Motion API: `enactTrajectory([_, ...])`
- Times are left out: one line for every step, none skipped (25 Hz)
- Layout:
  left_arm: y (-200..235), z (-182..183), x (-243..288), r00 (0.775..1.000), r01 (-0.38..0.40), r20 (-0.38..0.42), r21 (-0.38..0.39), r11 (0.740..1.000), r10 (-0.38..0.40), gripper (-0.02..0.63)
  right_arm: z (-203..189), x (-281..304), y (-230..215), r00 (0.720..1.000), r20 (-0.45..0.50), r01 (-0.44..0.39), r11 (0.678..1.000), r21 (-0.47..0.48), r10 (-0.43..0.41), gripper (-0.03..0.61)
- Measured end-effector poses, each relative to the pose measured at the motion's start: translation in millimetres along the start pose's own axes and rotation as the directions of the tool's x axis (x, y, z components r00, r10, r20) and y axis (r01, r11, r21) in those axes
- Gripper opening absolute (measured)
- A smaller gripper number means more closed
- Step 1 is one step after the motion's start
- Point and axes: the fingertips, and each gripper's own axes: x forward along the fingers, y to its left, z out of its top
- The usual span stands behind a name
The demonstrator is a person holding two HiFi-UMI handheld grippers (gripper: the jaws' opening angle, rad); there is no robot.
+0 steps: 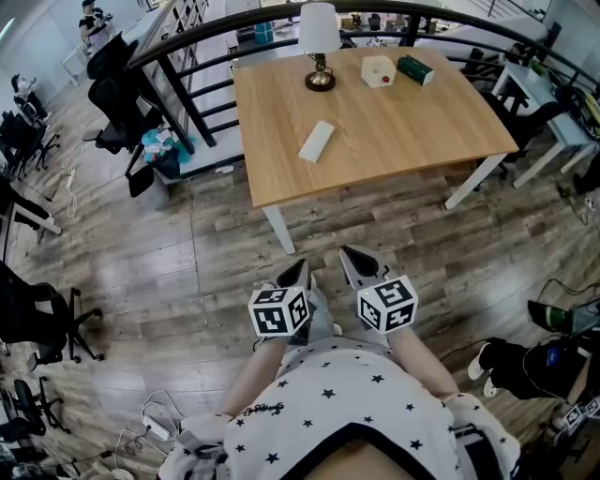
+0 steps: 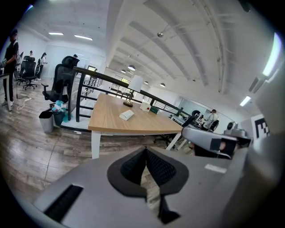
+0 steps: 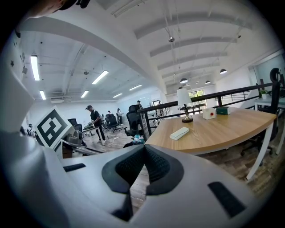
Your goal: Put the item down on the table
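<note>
Since both claws are clenched on nothing, the left gripper (image 1: 298, 272) and right gripper (image 1: 354, 258) held low over the wood floor (image 1: 187, 272), well short of the table (image 1: 394, 131), the placing looks finished; the step in hand is simply keeping clear of the table. The likely item, a flat white oblong block (image 1: 317, 142), lies slightly askew near the tabletop's front left, apart from the lamp (image 1: 319, 47).

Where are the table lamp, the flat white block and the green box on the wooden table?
table lamp (image 1: 319, 26), head view, middle of its white shade
flat white block (image 1: 317, 142), head view, middle of its top face
green box (image 1: 415, 69), head view, middle of its top face
</note>
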Motion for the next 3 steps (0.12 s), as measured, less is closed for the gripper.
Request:
enactTrajectory([-0.6, -0.8, -0.2, 1.0, 0.001, 0.0, 0.001, 1.0, -0.001, 0.011, -0.6, -0.6, 0.1, 1.0, 0.001, 0.0, 1.0, 0.001, 0.0, -0.005])
enactTrajectory([-1.2, -1.7, -0.4, 1.0, 0.002, -0.001, 0.002, 1.0, -0.002, 0.011, -1.2, -1.1, 0.2, 1.0, 0.002, 0.0, 1.0, 0.001, 0.0, -0.006])
enactTrajectory([-1.8, -2.5, -0.6, 1.0, 0.003, -0.001, 0.004, 1.0, -0.003, 0.011, -1.7, -1.6, 0.3, 1.0, 0.003, 0.0, 1.0, 0.002, 0.0, -0.005])
